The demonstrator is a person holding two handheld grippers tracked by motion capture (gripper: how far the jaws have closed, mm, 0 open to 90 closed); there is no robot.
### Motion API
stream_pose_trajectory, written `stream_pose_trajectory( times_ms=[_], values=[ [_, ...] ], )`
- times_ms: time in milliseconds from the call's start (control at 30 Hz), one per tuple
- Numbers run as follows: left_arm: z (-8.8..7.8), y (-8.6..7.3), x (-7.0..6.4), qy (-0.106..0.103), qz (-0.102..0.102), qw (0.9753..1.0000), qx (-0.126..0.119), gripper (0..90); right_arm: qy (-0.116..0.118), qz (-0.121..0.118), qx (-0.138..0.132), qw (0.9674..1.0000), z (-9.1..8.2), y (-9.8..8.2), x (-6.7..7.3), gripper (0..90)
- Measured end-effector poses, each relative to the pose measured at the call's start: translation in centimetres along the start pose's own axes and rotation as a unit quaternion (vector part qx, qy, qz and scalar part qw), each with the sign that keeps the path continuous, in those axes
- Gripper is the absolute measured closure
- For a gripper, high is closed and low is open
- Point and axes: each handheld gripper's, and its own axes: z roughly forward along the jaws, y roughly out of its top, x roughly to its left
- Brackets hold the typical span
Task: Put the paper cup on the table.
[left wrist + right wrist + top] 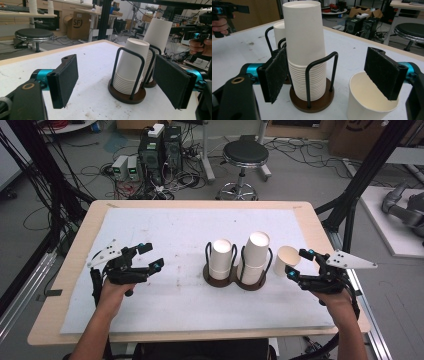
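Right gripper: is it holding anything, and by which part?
Nothing is clamped. The right gripper has open jaws; one pad hangs inside the mouth of the loose cup, which stands upright on the table beside the cup holder. The left gripper is open, holding nothing.

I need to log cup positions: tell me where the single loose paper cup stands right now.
In the high view the loose cup stands upright on the table's right side, just right of the taller cup stack, with the right hand-held gripper at it.

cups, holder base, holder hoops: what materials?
Cups: paper by the look, matte off-white, thin rolled rims in the stack. The loose cup looks the same. Holder base: probably wood, a dark brown disc with a dull sheen; could be stained or laminate. Hoops: likely bent metal wire, black coated, satin.
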Motion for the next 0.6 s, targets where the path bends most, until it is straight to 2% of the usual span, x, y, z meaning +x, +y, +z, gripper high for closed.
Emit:
stream_pose_trajectory(
  times_ms=[600],
  values=[
    [-0.10,-0.37,0.42,0.009,-0.004,0.9999,0.005,20.9,-0.005,0.008,0.005,0.9999,0.33,-0.45,-0.52,20.1]
  ],
)
